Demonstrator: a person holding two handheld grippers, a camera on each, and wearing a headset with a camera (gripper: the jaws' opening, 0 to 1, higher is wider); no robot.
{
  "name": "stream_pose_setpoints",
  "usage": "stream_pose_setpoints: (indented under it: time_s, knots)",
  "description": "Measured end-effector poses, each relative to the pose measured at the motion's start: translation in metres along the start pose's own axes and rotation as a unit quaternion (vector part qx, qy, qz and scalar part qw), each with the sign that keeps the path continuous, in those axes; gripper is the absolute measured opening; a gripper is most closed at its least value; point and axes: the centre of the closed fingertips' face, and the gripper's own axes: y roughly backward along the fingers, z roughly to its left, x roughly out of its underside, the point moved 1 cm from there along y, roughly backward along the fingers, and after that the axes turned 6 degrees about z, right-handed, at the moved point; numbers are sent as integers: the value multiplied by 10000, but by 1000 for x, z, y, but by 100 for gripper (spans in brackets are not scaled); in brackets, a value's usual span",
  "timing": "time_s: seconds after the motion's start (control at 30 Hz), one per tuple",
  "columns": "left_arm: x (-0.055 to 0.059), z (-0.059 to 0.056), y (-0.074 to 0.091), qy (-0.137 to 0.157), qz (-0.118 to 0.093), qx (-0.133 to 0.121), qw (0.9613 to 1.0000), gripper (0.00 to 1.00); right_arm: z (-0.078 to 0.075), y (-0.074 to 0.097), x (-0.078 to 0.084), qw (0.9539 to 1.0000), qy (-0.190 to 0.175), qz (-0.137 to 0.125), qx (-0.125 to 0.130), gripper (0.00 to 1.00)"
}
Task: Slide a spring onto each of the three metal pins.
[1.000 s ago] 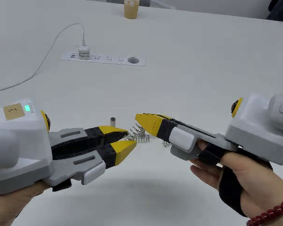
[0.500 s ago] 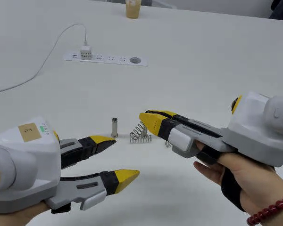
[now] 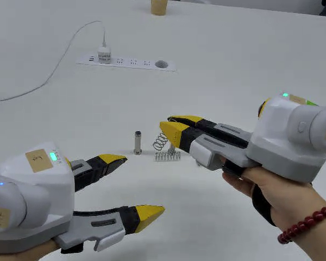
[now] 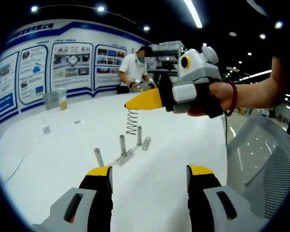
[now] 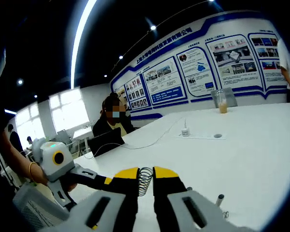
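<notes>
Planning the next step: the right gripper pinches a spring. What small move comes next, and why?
Probably ease the right gripper down and across so the spring slips over the nearest upright pin: the spring hangs vertically beside bare pins.

The white tabletop carries a white power strip far back, a plug seated near its left end, its cable trailing away leftward; a cup stands at the far edge; nearer, a metal pin stands upright, a spring lying flat just right of it; the left gripper view shows a second pin and a third pin upright nearby.
</notes>
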Motion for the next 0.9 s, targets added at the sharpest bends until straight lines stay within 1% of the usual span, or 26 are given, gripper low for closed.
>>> stream_pose_setpoints:
  time_s: [0.23,0.37,0.57,0.63,0.9]
  knots:
    - [3,3,1,50,46,-33,10000,66,-12,-13,-3,10000,-23,-21,74,11]
    - [5,5,0,61,58,-69,9999,70,-17,-22,-4,9999,-47,-23,98,11]
    - [8,8,0,162,69,-100,9998,72,-21,-34,-5,9999,-2,16,116,11]
    - [6,7,0,229,31,-68,9997,74,-23,-39,-5,9999,-20,27,108,11]
    - [6,11,0,296,11,-111,9995,78,-26,-54,0,9998,-3,131,127,11]
